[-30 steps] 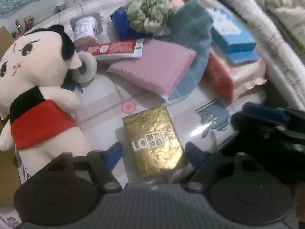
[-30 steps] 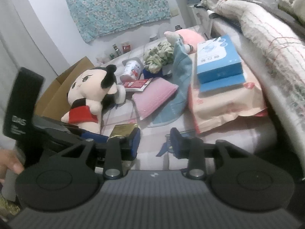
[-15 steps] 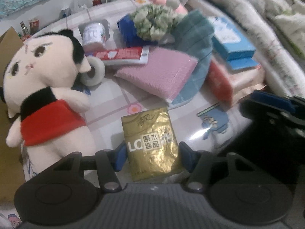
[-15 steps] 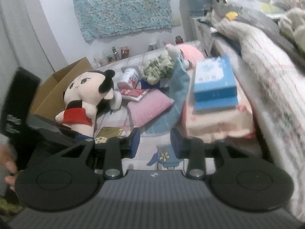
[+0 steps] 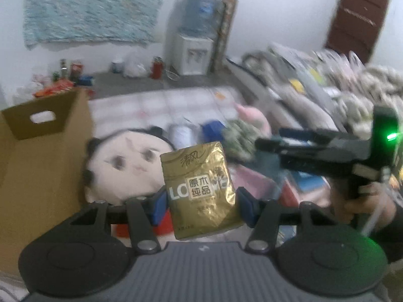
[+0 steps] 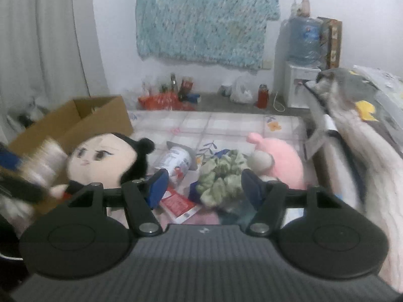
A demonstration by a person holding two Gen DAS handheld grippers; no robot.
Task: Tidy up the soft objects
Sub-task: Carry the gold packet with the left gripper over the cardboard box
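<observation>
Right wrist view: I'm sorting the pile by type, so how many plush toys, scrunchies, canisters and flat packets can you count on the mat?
Plush toys: 2, the black-haired doll and the pink plush
Scrunchies: 1, the green scrunchie
Canisters: 1, the white canister
Flat packets: 1, the red packet
Total: 5

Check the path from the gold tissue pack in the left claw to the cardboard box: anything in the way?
Nothing visible blocks it. The left claw holds the gold tissue pack lifted above the plush doll. The cardboard box sits open to the left, beside the doll. The box's inside is hidden from both views.
</observation>
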